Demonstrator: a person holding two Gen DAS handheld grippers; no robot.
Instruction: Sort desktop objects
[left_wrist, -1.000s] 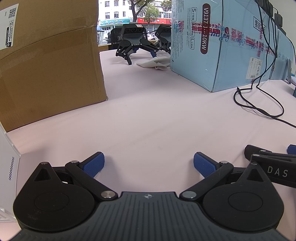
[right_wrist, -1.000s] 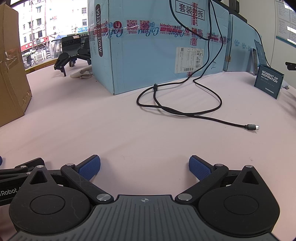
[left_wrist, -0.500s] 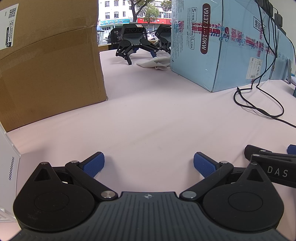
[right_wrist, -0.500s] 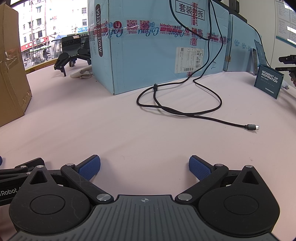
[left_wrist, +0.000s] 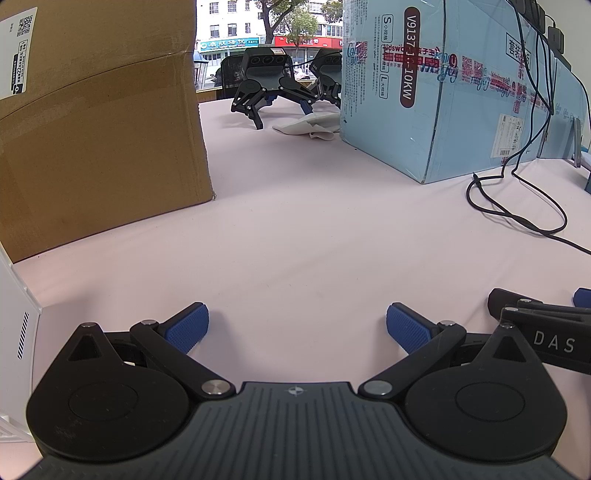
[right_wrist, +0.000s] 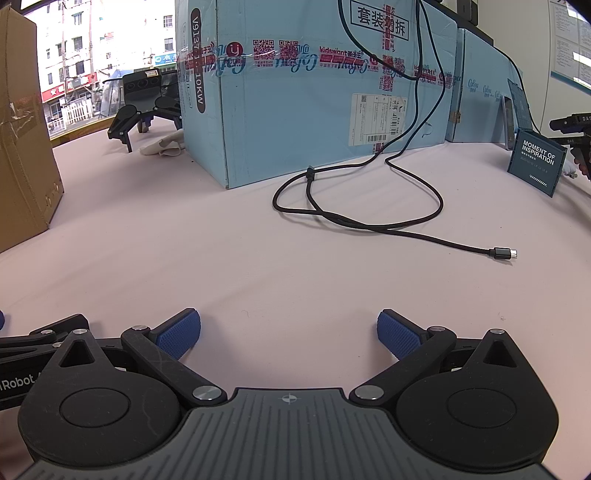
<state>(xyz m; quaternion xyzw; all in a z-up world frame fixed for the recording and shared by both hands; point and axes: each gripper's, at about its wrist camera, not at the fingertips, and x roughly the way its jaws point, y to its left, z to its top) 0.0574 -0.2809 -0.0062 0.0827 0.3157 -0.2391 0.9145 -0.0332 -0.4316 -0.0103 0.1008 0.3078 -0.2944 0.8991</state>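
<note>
Both tongs (left_wrist: 297, 325) (right_wrist: 289, 330) wide apart, empty-jawed.

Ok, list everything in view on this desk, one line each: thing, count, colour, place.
table: one, pale pink, under everything.
cardboard box: one, brown, far left.
blue box: one large, light blue, centre back; more blue boxes behind it on the right.
cable: one, black, looped in front of the blue box, plug lying free.
card: one, dark teal, right edge, upright.
spare grippers: two, black, far back.
cloth: one, white, beside them.
white case: one, left edge.
left gripper: open, empty.
right gripper: open, empty.
</note>
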